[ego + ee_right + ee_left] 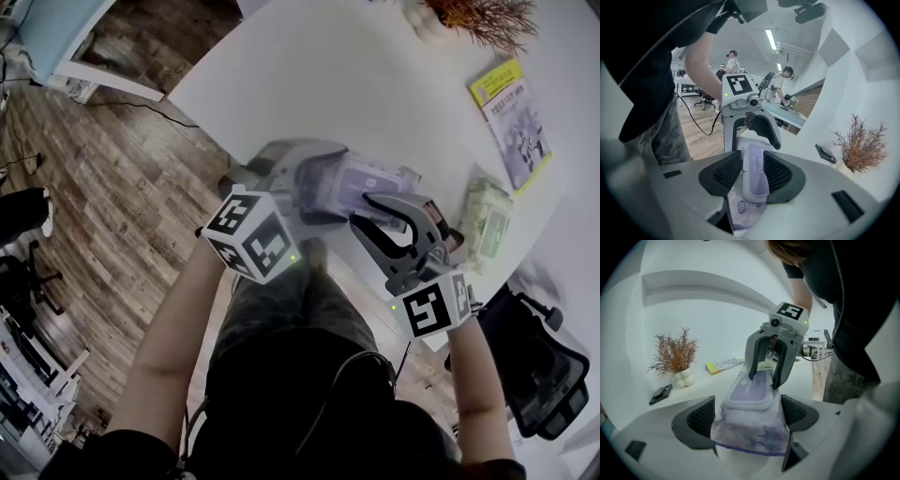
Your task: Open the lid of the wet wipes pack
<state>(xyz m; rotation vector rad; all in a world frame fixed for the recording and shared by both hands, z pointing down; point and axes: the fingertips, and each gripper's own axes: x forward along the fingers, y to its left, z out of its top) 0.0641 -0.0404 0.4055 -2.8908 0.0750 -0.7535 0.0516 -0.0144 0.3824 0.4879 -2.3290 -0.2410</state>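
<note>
I have the purple pack (361, 183) at the near edge of the white table (375, 84). Its end is clamped across its width in my left gripper (749, 423), whose jaws stand wide with both pads against the wrapper. My right gripper (751, 176) is parted only narrowly, with the lid (749, 389), flat on the pack, between its pads; they sit just beside the lid's edges and I see no squeeze. I count two grippers, two packs including a green pack (487, 220) well off to the right, one booklet (511, 117), one plant (478, 14) and one black slab (661, 393).
</note>
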